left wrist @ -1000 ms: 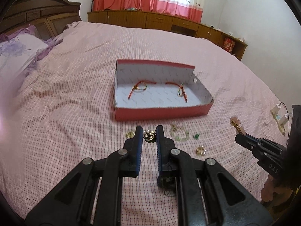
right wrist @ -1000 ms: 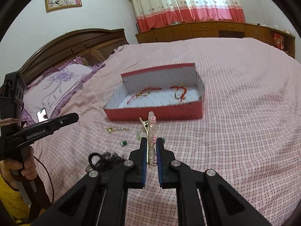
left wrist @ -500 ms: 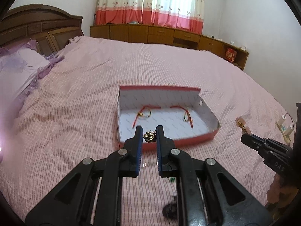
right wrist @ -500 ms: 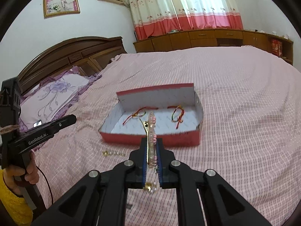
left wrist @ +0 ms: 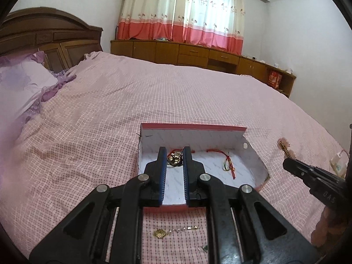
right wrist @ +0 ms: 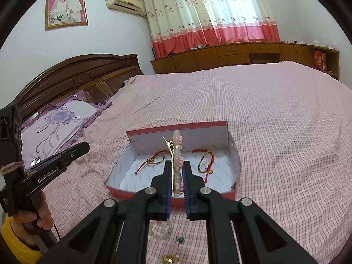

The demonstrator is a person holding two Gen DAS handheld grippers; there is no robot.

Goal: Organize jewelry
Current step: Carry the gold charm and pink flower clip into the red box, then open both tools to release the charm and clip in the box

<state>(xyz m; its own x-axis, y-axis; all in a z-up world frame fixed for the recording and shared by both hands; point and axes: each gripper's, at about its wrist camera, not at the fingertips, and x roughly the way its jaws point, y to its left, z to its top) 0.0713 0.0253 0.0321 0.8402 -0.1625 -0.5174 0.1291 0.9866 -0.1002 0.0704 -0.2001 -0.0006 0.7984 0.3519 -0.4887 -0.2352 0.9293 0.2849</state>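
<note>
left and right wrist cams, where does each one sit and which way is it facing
Left wrist: on the left gripper, looking down its jaws at the box; they pinch a gold trinket; right gripper at right edge.
Right wrist: on the right gripper, facing the box from its right; jaws clamp a hair clip; left gripper and hand at left.
Shared: box, two red bracelets, bed, curtains.

Home bedroom: wide bed (left wrist: pixel 176 92) with pink checked cover, carved wooden headboard (right wrist: pixel 72 77), purple pillow (right wrist: pixel 57 123), curtains (right wrist: pixel 211 15), framed wedding photo (right wrist: pixel 66 8).
</note>
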